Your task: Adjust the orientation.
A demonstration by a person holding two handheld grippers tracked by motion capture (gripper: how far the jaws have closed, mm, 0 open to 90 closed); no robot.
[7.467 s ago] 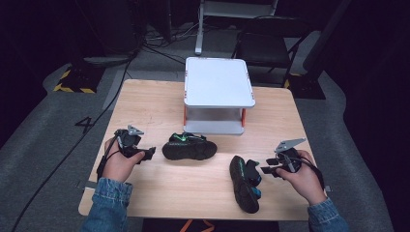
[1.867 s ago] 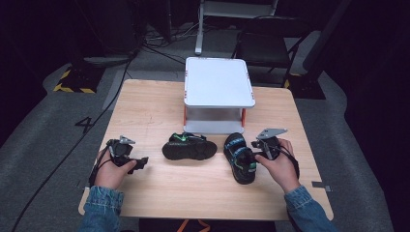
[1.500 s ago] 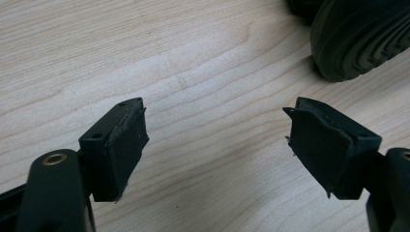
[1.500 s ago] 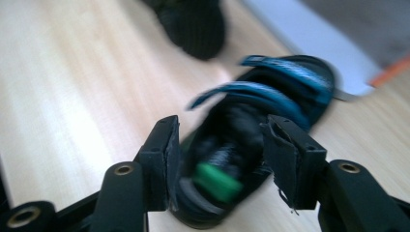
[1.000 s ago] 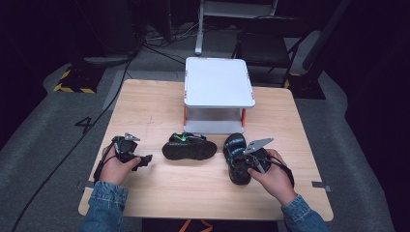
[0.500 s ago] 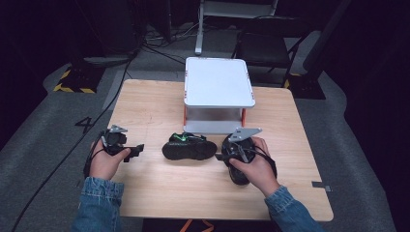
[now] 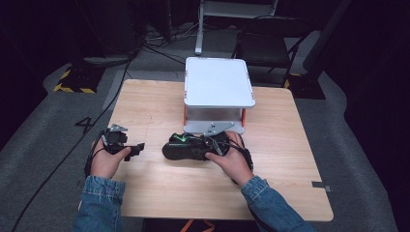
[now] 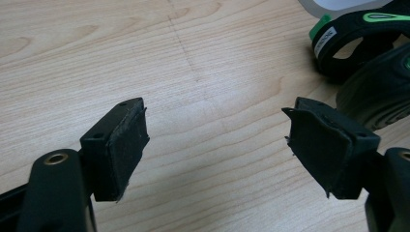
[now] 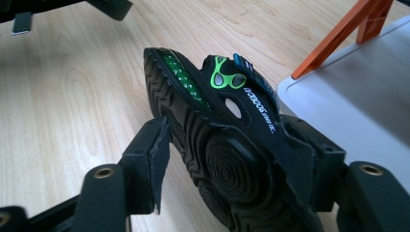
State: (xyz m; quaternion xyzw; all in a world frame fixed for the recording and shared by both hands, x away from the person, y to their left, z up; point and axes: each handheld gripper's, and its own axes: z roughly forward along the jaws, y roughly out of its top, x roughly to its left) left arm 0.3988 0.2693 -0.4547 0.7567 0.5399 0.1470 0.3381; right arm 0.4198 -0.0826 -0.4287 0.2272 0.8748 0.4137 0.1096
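Observation:
Two black sandals with green marks [image 7: 186, 147] lie close together in front of the white stand, and I cannot tell them apart in the high view. My right gripper [image 7: 200, 145] reaches over them from the right. One sandal [image 9: 217, 121] lies tilted on its edge between its jaws [image 9: 232, 140], sole toward the left pad [image 9: 152, 159]. These jaws have just been opening and stand open around it. My left gripper [image 7: 139, 146] rests open and empty [image 8: 217, 125] on the table, left of the sandals. A strap [image 8: 338, 41] and treaded sole [image 8: 382, 92] show beyond it.
A white stand [image 7: 217, 82] on orange legs [image 9: 338, 38] sits at the middle back of the wooden table [image 7: 145, 106], just behind the sandals. Cables and chairs lie on the dark floor beyond the table.
My right hand has slid left from the right sandal toward the middle one, and its jaws have gone from shut to open. The left hand has drifted slightly left and away.

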